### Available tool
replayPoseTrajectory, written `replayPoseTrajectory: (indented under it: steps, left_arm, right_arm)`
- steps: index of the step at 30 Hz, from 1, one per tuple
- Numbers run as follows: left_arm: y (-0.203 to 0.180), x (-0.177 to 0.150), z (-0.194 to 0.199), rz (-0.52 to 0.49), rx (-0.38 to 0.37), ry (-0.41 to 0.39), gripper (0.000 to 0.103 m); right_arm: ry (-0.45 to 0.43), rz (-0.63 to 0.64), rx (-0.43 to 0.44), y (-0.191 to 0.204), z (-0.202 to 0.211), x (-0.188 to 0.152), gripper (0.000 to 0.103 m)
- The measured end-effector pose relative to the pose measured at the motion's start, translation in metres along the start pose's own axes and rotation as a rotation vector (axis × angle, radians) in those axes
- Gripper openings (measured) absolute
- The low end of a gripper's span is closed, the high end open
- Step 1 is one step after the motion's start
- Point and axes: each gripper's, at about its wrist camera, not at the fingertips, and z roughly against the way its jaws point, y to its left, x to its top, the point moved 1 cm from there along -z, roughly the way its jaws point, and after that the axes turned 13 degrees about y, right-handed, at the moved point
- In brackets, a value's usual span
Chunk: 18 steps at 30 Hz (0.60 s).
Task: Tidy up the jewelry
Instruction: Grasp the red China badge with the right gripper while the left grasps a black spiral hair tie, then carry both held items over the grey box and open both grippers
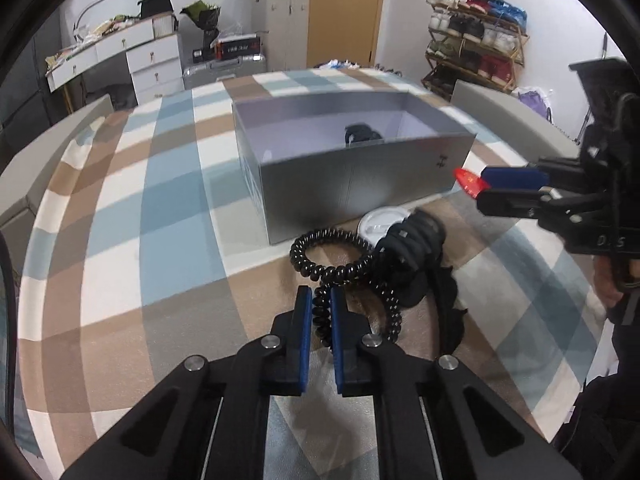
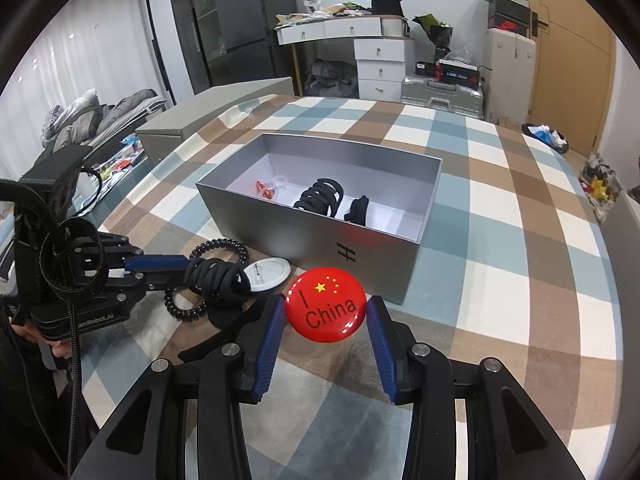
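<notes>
Gripping a red badge [image 2: 326, 305], right gripper [image 2: 326, 308] levels beside box [image 2: 320, 236]

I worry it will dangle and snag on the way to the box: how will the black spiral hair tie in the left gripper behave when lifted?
The spiral hair tie will probably stretch and sag, since only one coiled strand sits in the left gripper. It looks light. It lies against the black scrunchies, so it may drag them.

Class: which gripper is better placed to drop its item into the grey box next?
Right. The right gripper already holds the round red badge beside the open grey box; the left gripper grips a tangled black spiral hair tie.
</notes>
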Motion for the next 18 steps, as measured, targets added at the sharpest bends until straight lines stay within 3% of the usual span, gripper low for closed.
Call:
replayPoseTrajectory:
  steps: [18]
  left_arm:
    - [0.012, 0.009, 0.027, 0.039, -0.041, -0.109, 0.005]
  right_arm:
    - [-0.034, -0.014, 0.001, -0.003, 0.01, 0.001, 0.041]
